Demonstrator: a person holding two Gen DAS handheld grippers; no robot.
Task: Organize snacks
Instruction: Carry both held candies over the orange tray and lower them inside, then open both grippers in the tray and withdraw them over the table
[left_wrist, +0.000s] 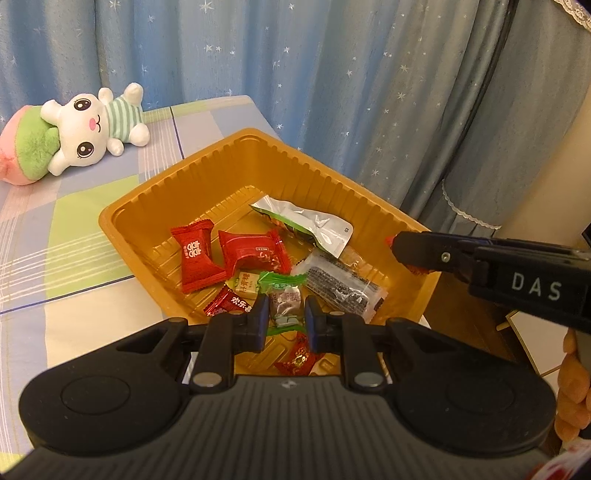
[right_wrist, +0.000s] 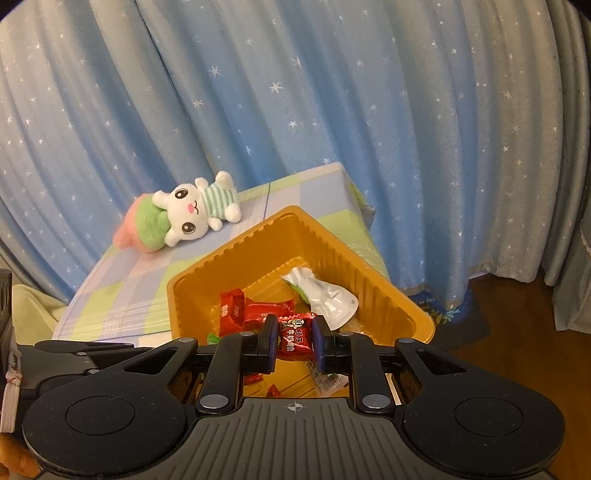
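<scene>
A golden plastic tray (left_wrist: 155, 188) sits on the checked table and holds several wrapped snacks: two red packets (left_wrist: 195, 254), a white-green pouch (left_wrist: 306, 225) and a clear bar wrapper (left_wrist: 340, 284). My left gripper (left_wrist: 286, 314) is shut on a green-ended candy (left_wrist: 282, 301) just above the tray's near side. My right gripper (right_wrist: 294, 341) is shut on a red candy (right_wrist: 295, 338) and holds it above the tray (right_wrist: 236, 243). In the left wrist view the right gripper (left_wrist: 413, 251) comes in from the right over the tray's right rim.
A white plush bunny with a peach (left_wrist: 81, 129) lies on the table's far left. A blue starred curtain (left_wrist: 332, 74) hangs close behind. The tray's right corner sits at the table edge, with wooden floor (right_wrist: 517, 350) below.
</scene>
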